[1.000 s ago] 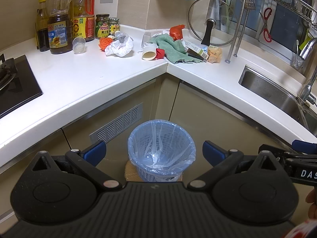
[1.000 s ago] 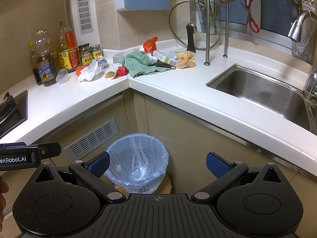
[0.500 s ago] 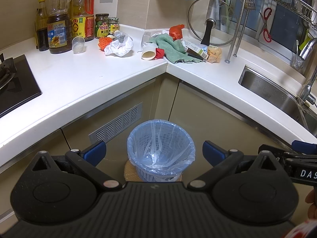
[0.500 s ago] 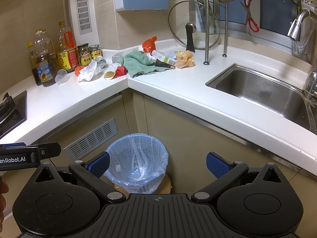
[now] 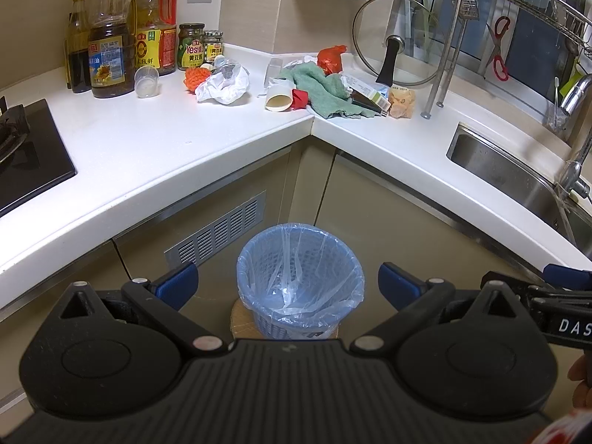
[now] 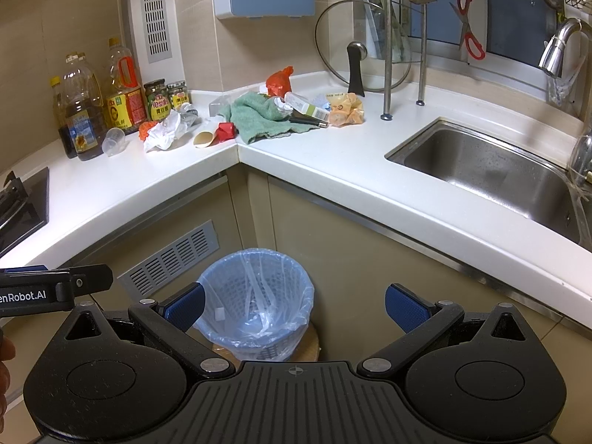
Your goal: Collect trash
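A blue trash bin (image 5: pixel 299 277) with a clear liner stands on the floor below the counter corner; it also shows in the right wrist view (image 6: pixel 255 303). Trash lies in the corner of the white counter (image 5: pixel 166 140): a crumpled white wrapper (image 5: pixel 222 85), a paper cup (image 5: pixel 278 97), a red scrap (image 5: pixel 299 98), an orange bag (image 5: pixel 331 58), a small carton (image 5: pixel 366 90) and a yellow snack bag (image 5: pixel 401 100). My left gripper (image 5: pixel 288 286) and right gripper (image 6: pixel 294 307) are both open and empty, held above the bin, well short of the counter.
A green cloth (image 5: pixel 322 88) lies among the trash. Oil bottles (image 5: pixel 111 51) and jars (image 5: pixel 190 46) stand at the back left, with a stove (image 5: pixel 22 148) at left. A glass lid (image 5: pixel 396 44), dish rack and sink (image 6: pixel 492 170) are at right.
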`<state>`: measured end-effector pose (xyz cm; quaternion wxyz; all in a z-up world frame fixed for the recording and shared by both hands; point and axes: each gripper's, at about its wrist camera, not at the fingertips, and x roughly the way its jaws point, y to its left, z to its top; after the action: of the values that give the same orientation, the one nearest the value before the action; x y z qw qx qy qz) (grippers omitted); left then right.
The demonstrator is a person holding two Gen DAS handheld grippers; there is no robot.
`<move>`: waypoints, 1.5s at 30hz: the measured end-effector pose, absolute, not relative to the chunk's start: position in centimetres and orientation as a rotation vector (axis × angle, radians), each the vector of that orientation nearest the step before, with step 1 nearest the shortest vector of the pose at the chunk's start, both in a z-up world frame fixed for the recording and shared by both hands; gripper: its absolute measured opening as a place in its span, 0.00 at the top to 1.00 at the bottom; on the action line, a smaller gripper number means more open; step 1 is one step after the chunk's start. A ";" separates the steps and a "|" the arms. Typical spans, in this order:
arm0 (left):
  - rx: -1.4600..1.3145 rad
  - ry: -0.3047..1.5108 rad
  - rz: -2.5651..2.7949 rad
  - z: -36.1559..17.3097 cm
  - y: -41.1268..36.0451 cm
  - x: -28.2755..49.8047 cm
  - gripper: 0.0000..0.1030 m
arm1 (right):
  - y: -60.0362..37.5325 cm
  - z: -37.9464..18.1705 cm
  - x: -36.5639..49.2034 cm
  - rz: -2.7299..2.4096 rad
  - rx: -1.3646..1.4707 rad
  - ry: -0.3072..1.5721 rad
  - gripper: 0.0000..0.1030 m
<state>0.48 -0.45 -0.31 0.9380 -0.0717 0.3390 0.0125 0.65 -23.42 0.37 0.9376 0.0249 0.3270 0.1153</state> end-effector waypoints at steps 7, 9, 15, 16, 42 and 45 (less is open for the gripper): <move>-0.151 0.694 0.025 -0.5 -0.5 0.7 0.00 | -23.4 0.3 0.7 0.235 0.053 0.668 0.00; -0.152 0.697 0.024 -0.5 -0.1 0.7 0.00 | -23.4 0.1 0.9 0.234 0.062 0.670 0.00; -0.174 0.687 0.013 0.1 2.5 1.0 0.00 | -22.7 -0.3 2.1 0.222 0.111 0.664 0.00; -0.176 0.683 0.014 0.2 3.0 1.1 0.00 | -22.4 -0.1 2.3 0.217 0.116 0.660 0.00; -0.241 0.584 0.128 0.7 3.2 19.8 0.00 | -21.4 0.3 23.2 0.351 0.112 0.568 0.01; -0.238 0.577 0.202 0.8 2.5 22.9 0.00 | -21.3 0.5 27.4 0.443 0.085 0.574 0.01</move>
<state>22.86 2.45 0.82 0.9467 -0.1171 0.2832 0.0994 27.42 -21.35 0.49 0.9341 0.0414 0.2808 0.2165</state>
